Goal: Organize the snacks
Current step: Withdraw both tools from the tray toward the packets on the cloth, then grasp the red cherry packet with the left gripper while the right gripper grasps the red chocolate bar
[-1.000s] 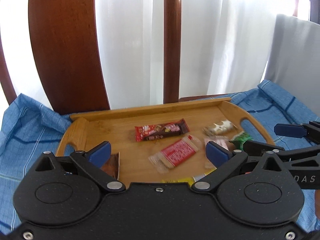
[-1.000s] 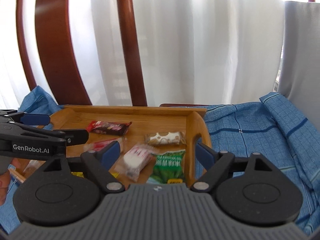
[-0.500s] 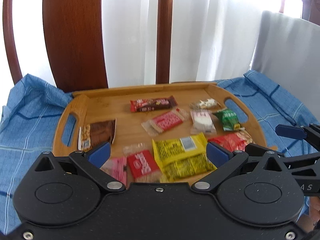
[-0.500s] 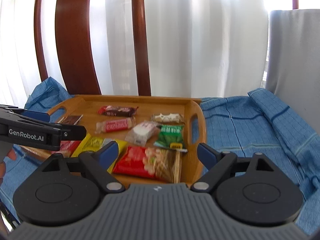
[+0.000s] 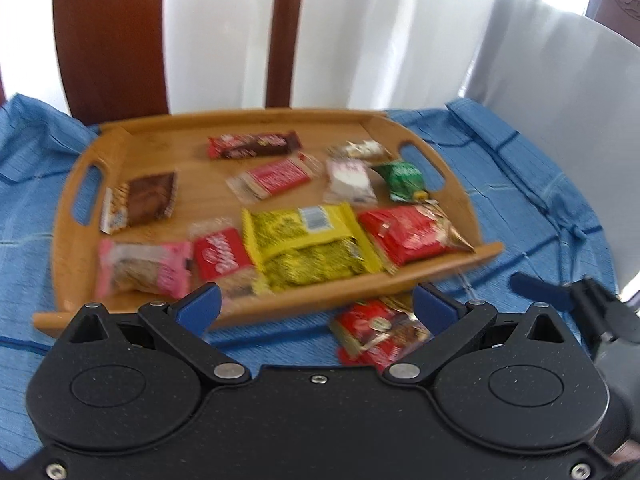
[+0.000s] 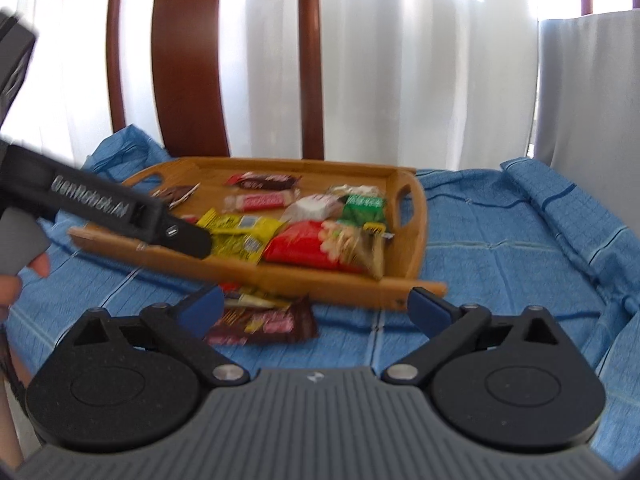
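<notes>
A wooden tray (image 5: 68,216) on a blue cloth holds several snack packets: a yellow pack (image 5: 304,240), a red bag (image 5: 412,232), a green pack (image 5: 402,180), a brown bar (image 5: 254,145). The tray also shows in the right wrist view (image 6: 420,216). One red and brown snack (image 5: 376,332) lies on the cloth in front of the tray; it also shows in the right wrist view (image 6: 264,320). My left gripper (image 5: 316,306) is open and empty above the tray's near edge. My right gripper (image 6: 316,306) is open and empty, near the loose snack.
The blue checked cloth (image 6: 520,248) covers the table, with bare cloth right of the tray. A wooden chair back (image 5: 112,40) and white curtains stand behind. A grey panel (image 5: 560,100) stands at the right. The left gripper's arm (image 6: 120,212) crosses the right wrist view.
Both grippers have pulled back and up from the tray. The whole tray and the loose snack on the cloth now show. Both stay open.
</notes>
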